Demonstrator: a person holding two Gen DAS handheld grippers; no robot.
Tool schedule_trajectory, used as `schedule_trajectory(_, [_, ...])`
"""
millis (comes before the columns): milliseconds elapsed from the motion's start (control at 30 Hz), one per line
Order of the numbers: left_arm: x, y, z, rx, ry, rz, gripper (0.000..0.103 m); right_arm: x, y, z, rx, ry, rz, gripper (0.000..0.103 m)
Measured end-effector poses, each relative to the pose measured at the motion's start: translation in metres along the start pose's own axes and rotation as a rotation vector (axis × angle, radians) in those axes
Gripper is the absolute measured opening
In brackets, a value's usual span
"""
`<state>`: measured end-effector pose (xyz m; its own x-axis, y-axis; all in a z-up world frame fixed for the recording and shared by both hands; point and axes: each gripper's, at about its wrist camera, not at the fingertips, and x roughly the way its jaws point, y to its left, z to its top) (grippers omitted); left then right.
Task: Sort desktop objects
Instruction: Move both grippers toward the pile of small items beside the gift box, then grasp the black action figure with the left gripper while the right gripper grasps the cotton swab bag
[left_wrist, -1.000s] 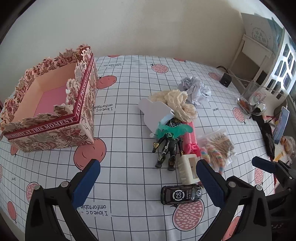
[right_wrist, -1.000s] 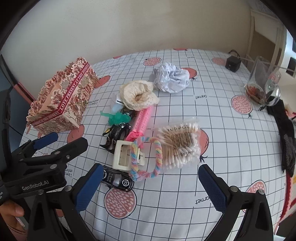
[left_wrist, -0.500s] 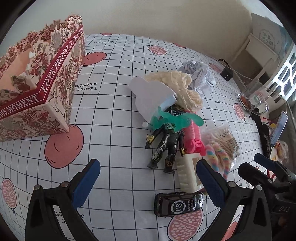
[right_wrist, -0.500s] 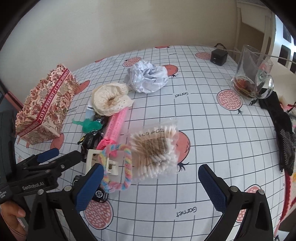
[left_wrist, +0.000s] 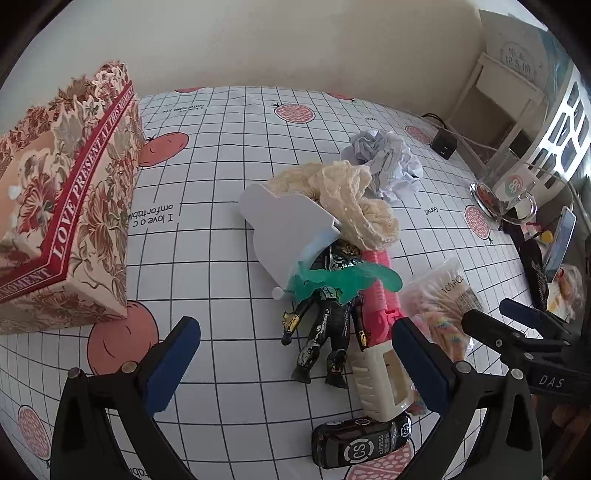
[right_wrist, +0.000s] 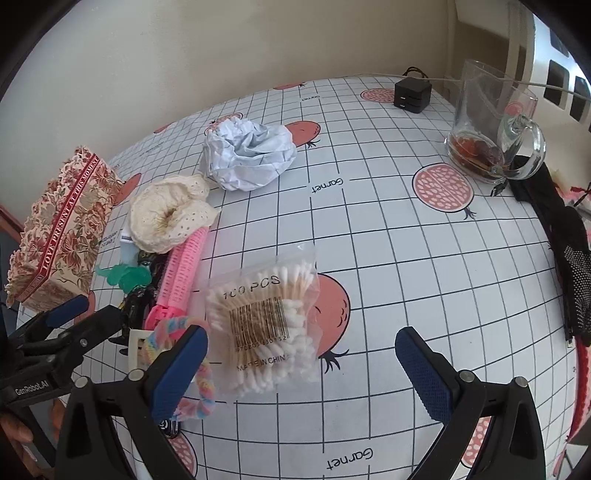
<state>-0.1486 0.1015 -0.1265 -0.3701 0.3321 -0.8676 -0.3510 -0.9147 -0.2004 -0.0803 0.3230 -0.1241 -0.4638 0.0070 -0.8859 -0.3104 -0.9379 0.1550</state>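
Cotton swab bag (right_wrist: 264, 325) lies flat on the bench (right_wrist: 406, 229), beside pink roller (right_wrist: 181, 273) and action figure (left_wrist: 327, 325) in the clutter. Right claw (right_wrist: 301, 369) hovers over the bag, jaws apart, empty. Left claw (left_wrist: 295, 362) also spread wide over the figure; floral box (left_wrist: 62, 206) far left.

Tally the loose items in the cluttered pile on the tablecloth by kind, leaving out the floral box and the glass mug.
Toys: 2, the black action figure and the toy car
Hair items: 3, the pink roller, cream hair claw, pastel scrunchie
Cotton swab bags: 1
Crumpled paper: 1
Lace cloth: 1
White holder: 1
Green plastic piece: 1
Total: 10
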Motion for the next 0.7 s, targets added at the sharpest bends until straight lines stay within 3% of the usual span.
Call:
schedule_trajectory(67, [0.007,-0.002,0.001,0.014,0.035,-0.019,0.103,0.005,0.003,0.0,-0.007,0.01,0.003,0.101])
schedule_trajectory(200, [0.014,-0.006,0.0,0.059,0.027,0.036,0.103,0.012,0.004,-0.002,0.006,0.019,-0.002,0.095])
schedule_trajectory(467, [0.028,0.007,0.006,-0.014,0.071,0.019,0.103,0.021,0.014,0.001,-0.036,0.013,-0.038,0.093])
schedule_trajectory(700, [0.034,0.002,0.006,0.02,0.059,0.061,0.103,0.026,0.027,-0.002,-0.122,0.001,-0.131,0.094])
